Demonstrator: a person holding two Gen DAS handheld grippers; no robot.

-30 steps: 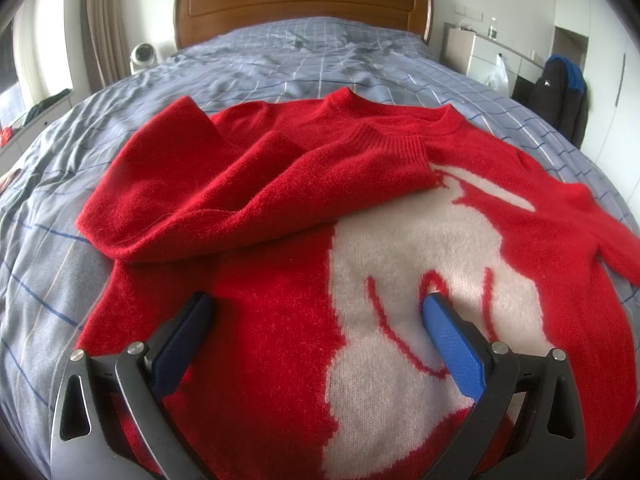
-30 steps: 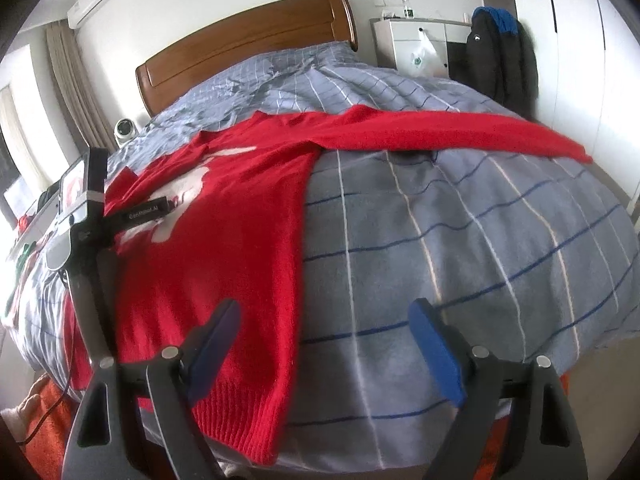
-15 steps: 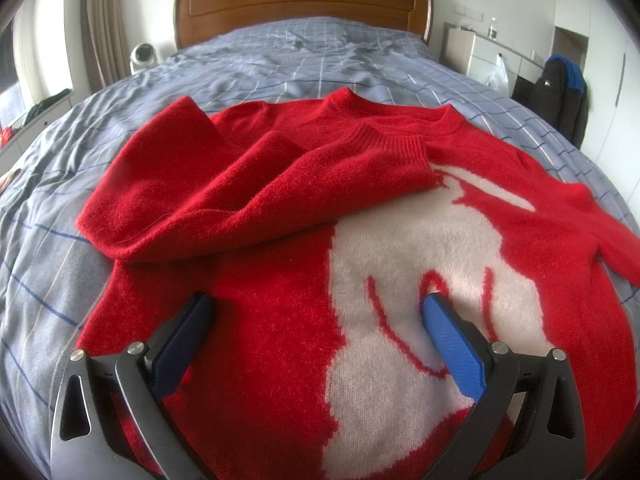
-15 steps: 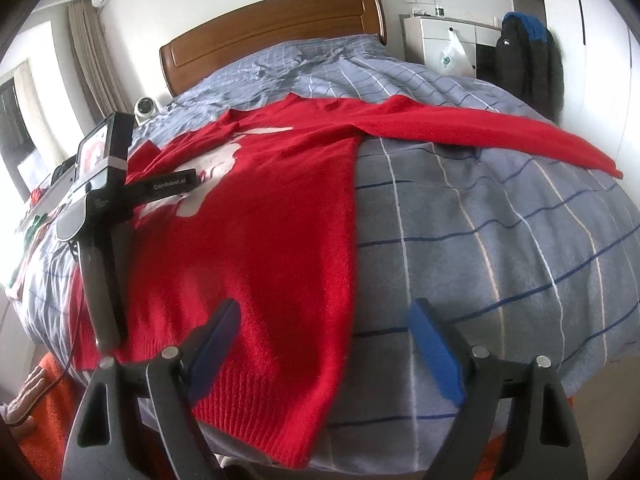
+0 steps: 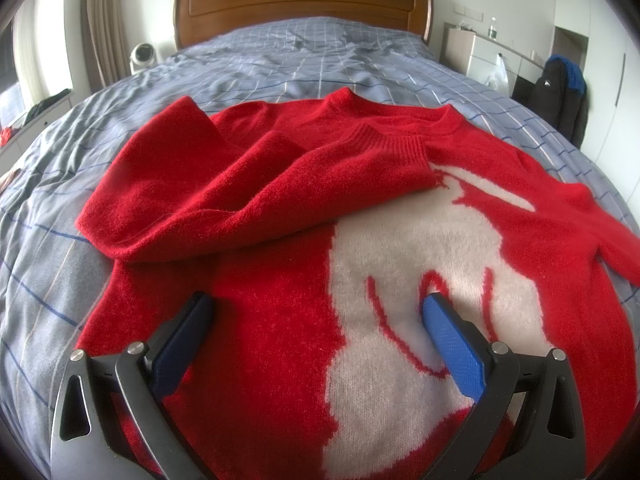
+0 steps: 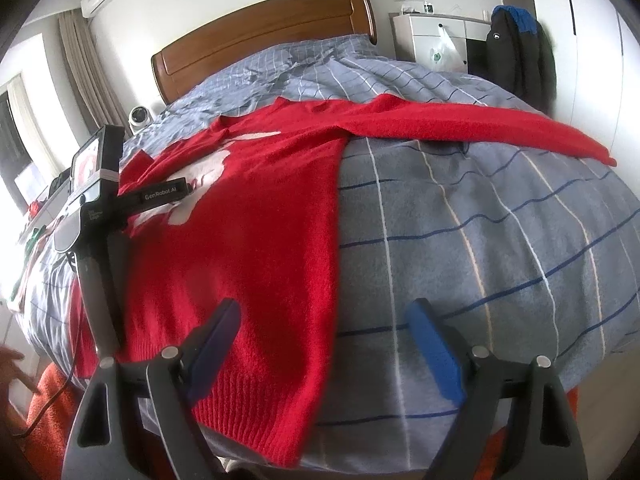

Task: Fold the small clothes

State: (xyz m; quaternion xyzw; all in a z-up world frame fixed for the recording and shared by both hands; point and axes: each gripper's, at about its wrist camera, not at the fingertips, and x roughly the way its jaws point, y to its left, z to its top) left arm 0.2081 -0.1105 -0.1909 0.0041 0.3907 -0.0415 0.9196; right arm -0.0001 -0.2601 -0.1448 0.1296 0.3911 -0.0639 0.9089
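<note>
- Red sweater (image 5: 280, 300) flat on bed (image 6: 480, 220); one sleeve (image 5: 224, 188) folded in; other sleeve (image 6: 480, 128) stretched out
- Both tongs, left (image 5: 316, 328) and right (image 6: 324, 336), wide, holding nothing
- Best to grab the far cuff; fold across gently

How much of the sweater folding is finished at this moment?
Done: one sleeve lies folded across the red sweater. In hand: nothing; the left gripper and right gripper hover open. Left: the other sleeve lies stretched out on the bed, and the body is unfolded.
</note>
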